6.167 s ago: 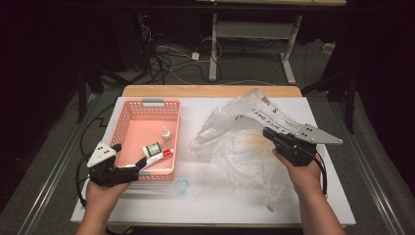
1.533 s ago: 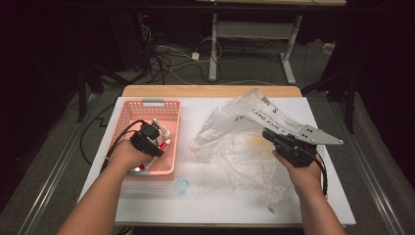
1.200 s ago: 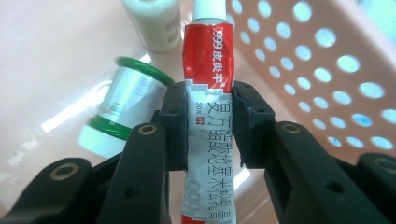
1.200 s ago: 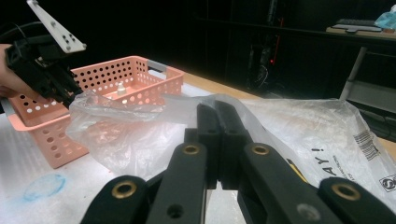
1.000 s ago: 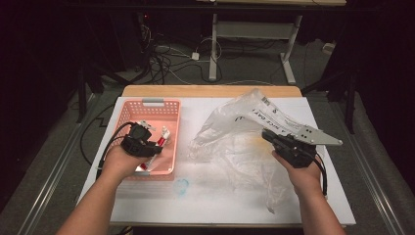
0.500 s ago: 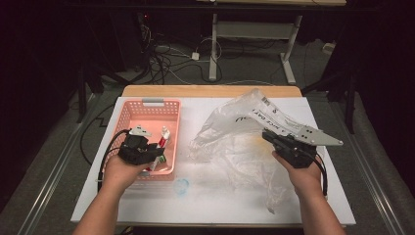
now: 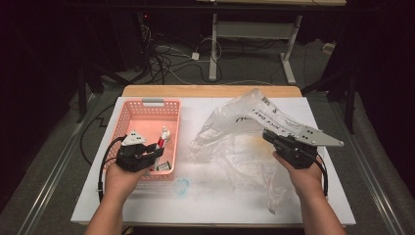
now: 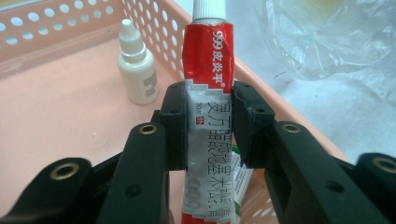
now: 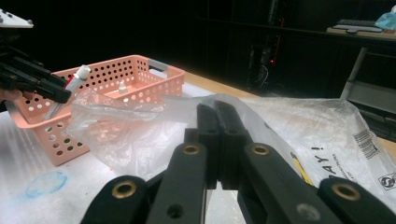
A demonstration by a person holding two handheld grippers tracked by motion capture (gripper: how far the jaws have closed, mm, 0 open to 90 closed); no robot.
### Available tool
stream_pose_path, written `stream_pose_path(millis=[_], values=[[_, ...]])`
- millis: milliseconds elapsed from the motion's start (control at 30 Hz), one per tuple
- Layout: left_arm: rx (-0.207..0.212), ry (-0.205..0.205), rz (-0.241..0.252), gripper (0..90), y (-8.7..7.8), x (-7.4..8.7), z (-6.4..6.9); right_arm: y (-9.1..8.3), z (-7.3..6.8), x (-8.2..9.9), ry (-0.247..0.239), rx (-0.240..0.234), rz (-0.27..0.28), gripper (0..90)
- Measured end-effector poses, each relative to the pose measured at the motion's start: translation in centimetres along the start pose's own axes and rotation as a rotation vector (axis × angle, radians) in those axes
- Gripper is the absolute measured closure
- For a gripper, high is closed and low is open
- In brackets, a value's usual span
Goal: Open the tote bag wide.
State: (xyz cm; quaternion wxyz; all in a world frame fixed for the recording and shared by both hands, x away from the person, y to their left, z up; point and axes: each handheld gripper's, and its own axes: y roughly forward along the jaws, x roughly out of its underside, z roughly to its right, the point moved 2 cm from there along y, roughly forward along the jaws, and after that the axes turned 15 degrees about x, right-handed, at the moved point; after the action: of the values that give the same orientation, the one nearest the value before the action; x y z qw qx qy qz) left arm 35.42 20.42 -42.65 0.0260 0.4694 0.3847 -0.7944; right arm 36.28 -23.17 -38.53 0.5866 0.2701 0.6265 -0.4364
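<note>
Two grippers are held over the white table [image 7: 147, 205]. Left gripper [image 8: 208, 122] clamps a red-and-white ointment tube [image 8: 207, 70] about mid-length, pads pressed on both flat sides, white cap pointing away from the hand. Tube sits above the near right part of the pink perforated basket [image 7: 132, 120], tilted toward the basket's right wall. On the basket floor beyond it, a small white dropper bottle [image 8: 136, 65] stands upright. Right gripper [image 9: 219, 140] has its jaws fully closed, pinching a fold of the clear plastic bag [image 7: 235, 142], which lies crumpled right of the basket. Printed black lettering shows on the bag's far side.
</note>
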Motion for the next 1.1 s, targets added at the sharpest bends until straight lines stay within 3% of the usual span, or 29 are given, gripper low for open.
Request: stream_pose_path(millis=[400,800,1100], values=[[0.024,0.011,0.083,67.1,-1.0,-0.1,0.1,0.2,0.0,0.1,0.002,-0.001,-0.007,90.0],[0.021,0.079,0.160,67.2,-2.1,-2.0,2.3,0.0,-0.1,-0.1,0.003,-0.002,0.002,90.0],[0.060,0.095,0.184,67.2,-2.2,-2.7,3.5,0.0,-0.2,-0.2,0.005,-0.007,0.008,90.0]])
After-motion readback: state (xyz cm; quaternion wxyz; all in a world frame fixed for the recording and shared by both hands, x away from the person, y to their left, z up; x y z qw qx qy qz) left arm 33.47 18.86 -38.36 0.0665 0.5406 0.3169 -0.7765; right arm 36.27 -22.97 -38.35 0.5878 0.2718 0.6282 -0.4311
